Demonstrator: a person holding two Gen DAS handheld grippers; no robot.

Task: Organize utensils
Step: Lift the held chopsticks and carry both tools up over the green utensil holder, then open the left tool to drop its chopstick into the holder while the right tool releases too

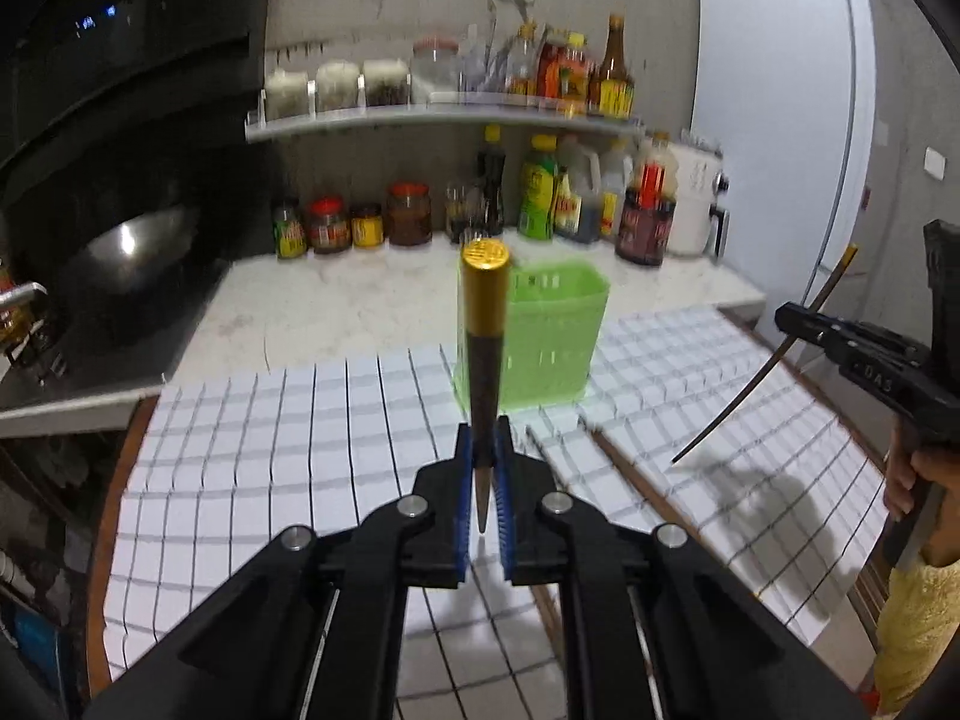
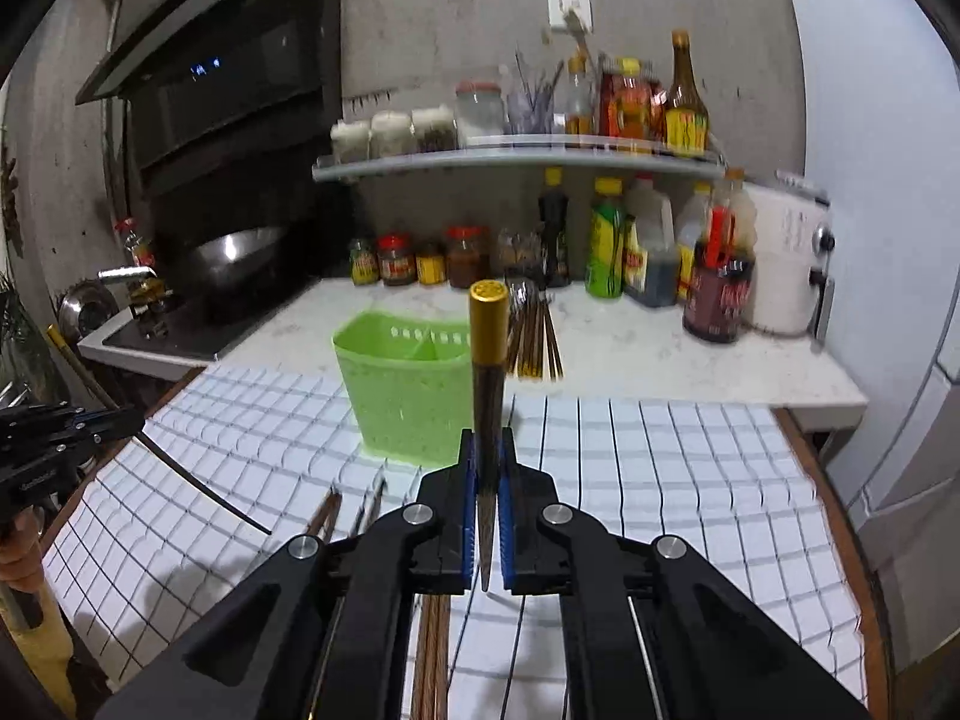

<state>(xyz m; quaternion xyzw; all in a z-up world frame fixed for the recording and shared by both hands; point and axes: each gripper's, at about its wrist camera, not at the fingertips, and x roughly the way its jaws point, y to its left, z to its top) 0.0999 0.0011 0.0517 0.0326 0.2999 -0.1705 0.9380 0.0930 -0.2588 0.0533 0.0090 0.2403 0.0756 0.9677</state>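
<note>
In the left wrist view, the left gripper (image 1: 486,468) is seen pinching a gold-capped chopstick (image 1: 485,324) upright before the green basket (image 1: 540,342) on the bench (image 1: 270,420); its tip should be steered over the rim before release; in the right wrist view, the right gripper (image 2: 487,468) is clamped on a second chopstick (image 2: 489,354), beside that basket (image 2: 402,384), and is best lowered separately.

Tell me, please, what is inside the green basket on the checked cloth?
Through the open top of the green basket, the right wrist view shows only a divider wall and no utensils. The floor of the basket is covered by its own front wall and, partly, by the gold-capped chopstick.
</note>
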